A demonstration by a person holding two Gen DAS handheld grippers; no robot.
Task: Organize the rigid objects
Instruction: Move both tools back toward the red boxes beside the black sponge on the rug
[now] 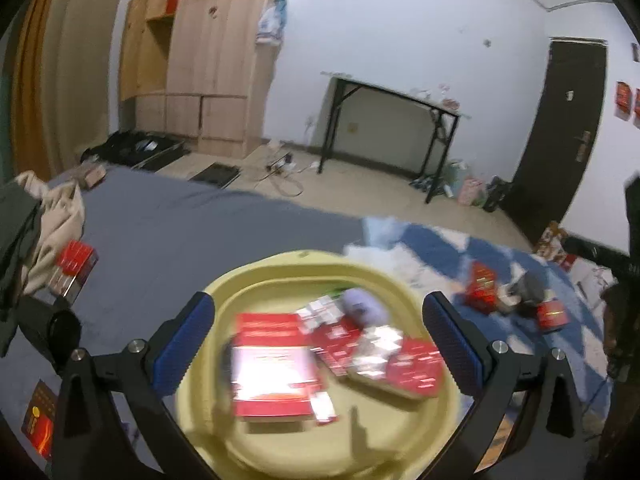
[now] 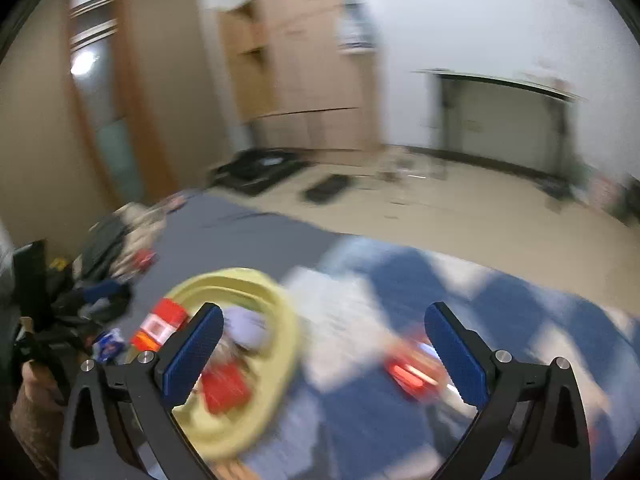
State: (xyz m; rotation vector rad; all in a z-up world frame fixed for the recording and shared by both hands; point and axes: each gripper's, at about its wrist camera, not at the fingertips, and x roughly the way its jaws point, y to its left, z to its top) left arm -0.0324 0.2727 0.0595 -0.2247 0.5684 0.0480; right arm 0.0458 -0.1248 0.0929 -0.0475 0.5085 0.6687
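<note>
Room: white walls, a light wood wardrobe [image 1: 208,52], a black-legged folding table [image 1: 394,120] against the far wall, a dark door [image 1: 560,136] to the right; a bed with a grey sheet [image 1: 192,240] and a blue-and-white blanket [image 1: 452,248] fills the foreground.
Left gripper [image 1: 320,344]: jaws spread wide, nothing between the pads; it hangs over the yellow tray [image 1: 256,276].
Between the left jaws: the tray holds a large red-and-white box [image 1: 274,368], smaller red packs [image 1: 416,368], silvery packs and a pale lilac object [image 1: 362,304].
Beyond the left jaws: two red boxes [image 1: 482,288] and a grey object on the blanket to the right; a red box [image 1: 74,268] by a heap of clothes to the left; an orange-red packet [image 1: 38,424] at the lower left.
Right gripper [image 2: 324,352]: jaws spread wide, empty, over the blanket.
Beside the right jaws: the tray lies at the left jaw; a red box [image 2: 412,374] lies near the right jaw, heavily blurred.
Only in the right view: a hand [image 2: 32,420] at the lower left edge.
Only in the left view: the door and red wall stickers.
Writing: print on the boxes is too blurred to read.
</note>
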